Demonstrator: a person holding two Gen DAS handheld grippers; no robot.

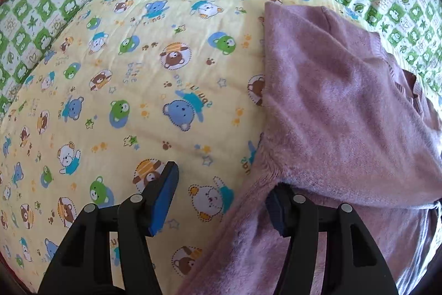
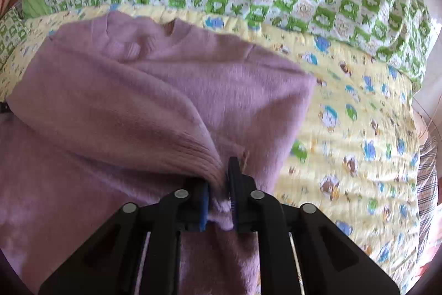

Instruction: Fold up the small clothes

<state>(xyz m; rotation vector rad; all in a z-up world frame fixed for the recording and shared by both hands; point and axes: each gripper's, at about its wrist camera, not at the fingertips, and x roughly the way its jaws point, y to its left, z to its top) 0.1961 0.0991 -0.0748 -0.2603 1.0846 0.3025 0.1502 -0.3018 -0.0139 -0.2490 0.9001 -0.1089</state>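
Softly heaped on the yellow bear-print quilt (image 1: 154,79), the mauve sweater (image 1: 339,90) looks light and floppy; right hand-held gripper (image 2: 218,201) pinches its ribbed hem, left hand-held gripper (image 1: 221,201) gapes beside the edge, best gripped at corners.

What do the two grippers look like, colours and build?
Both look alike: the left gripper and the right gripper have matte black angular frames with open cut-outs, round silver pivot pins at the joints, and flat fingers faced with blue pads. No cables, markings or sleeves show.
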